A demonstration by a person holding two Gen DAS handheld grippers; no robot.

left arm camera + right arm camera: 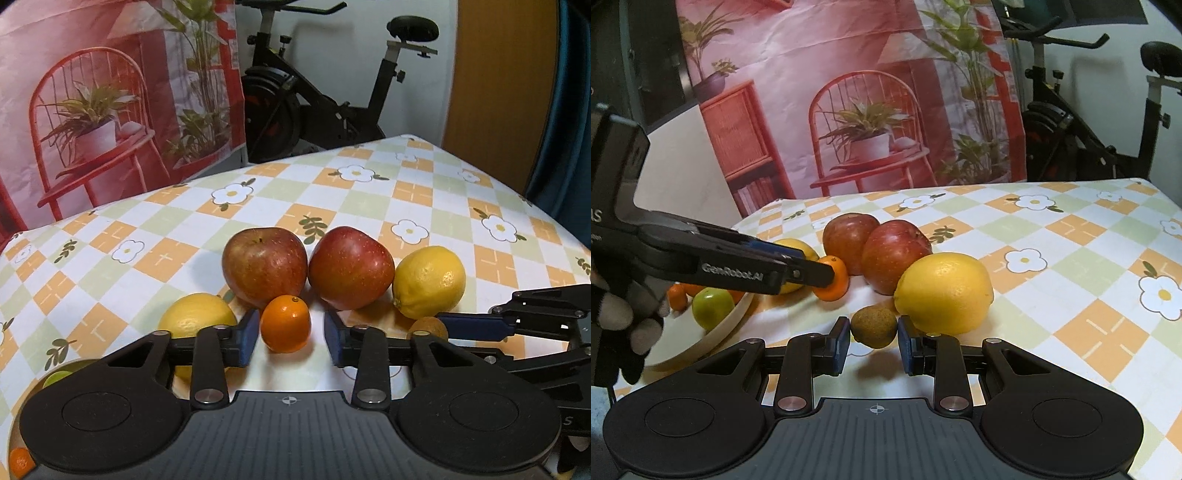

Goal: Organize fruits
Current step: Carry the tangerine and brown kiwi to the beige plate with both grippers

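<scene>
A small orange point(285, 324) lies on the checked tablecloth between the fingers of my left gripper point(291, 334). The left pad point(251, 338) is at its skin and a gap shows at the right pad, so the jaws stand open around it. Behind it sit two red apples point(265, 269) point(351, 267), with a lemon point(428, 282) to the right and another lemon point(195, 319) to the left. My right gripper point(874, 334) is shut on a small brown fruit point(874, 326), held just above the cloth beside the near lemon point(943, 291).
A pale plate point(720, 332) at the left holds a green fruit point(713, 308) and small oranges point(677, 295). A gloved hand point(620, 321) holds the left gripper. A printed backdrop point(868, 110) and an exercise bike point(332, 96) stand beyond the table's far edge.
</scene>
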